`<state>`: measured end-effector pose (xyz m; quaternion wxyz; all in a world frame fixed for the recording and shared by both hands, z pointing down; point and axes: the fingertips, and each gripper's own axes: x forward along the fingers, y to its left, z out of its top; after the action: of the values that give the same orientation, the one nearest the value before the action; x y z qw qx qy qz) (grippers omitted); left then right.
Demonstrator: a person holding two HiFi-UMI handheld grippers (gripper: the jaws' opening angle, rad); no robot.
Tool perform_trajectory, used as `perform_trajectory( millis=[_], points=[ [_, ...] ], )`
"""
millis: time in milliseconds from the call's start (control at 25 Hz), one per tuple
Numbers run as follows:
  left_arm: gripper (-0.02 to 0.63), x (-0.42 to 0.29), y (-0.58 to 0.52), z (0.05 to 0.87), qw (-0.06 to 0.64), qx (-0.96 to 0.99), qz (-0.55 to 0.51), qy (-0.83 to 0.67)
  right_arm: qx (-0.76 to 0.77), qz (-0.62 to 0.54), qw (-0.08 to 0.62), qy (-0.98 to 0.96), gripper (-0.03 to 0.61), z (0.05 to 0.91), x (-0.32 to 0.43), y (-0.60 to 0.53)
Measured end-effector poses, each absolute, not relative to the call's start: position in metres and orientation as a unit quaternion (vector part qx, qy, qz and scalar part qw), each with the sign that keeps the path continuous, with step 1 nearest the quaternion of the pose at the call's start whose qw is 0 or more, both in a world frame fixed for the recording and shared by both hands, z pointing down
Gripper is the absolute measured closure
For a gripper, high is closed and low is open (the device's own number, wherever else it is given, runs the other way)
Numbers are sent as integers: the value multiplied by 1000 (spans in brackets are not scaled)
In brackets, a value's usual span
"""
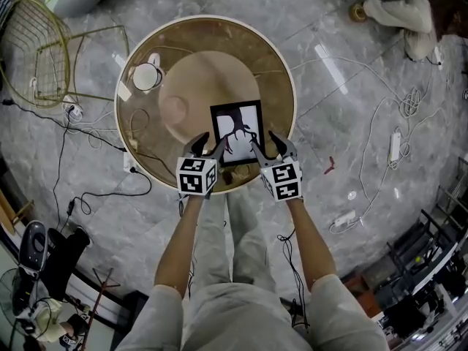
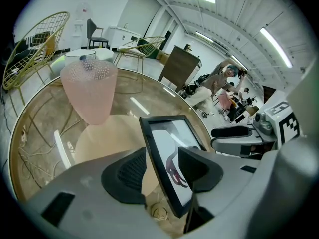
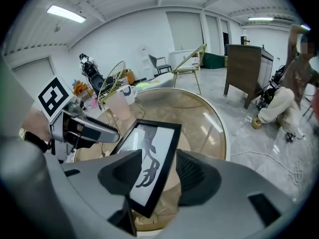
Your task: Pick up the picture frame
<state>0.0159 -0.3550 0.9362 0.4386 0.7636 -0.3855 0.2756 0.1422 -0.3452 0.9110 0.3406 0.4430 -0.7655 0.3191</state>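
Picture frame (image 1: 238, 126), black with a dark figure on white, sits at the near side of the round glass surface (image 1: 183, 42), its near end inside both claws. Left claw (image 1: 210, 146) is closed on the frame's left edge, one jaw over the print, the other outside the border. Right claw (image 1: 265, 143) is clamped the same way on the right edge. Pink textured vase (image 2: 89, 91) stands upright further back on the surface. Gold wire chair (image 1: 33, 50) stands on the marble floor (image 1: 351, 86), beside loose cables.
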Motion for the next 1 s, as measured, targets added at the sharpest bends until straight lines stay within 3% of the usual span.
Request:
perform_trajectory(
  millis=[440,1000],
  points=[
    [416,18,-356,961,450,750,290,-390,440,351,362,-743,403,951,148,-350],
    [487,16,-356,966,426,745,313,-406,460,365,355,-727,488,956,149,-348]
  ],
)
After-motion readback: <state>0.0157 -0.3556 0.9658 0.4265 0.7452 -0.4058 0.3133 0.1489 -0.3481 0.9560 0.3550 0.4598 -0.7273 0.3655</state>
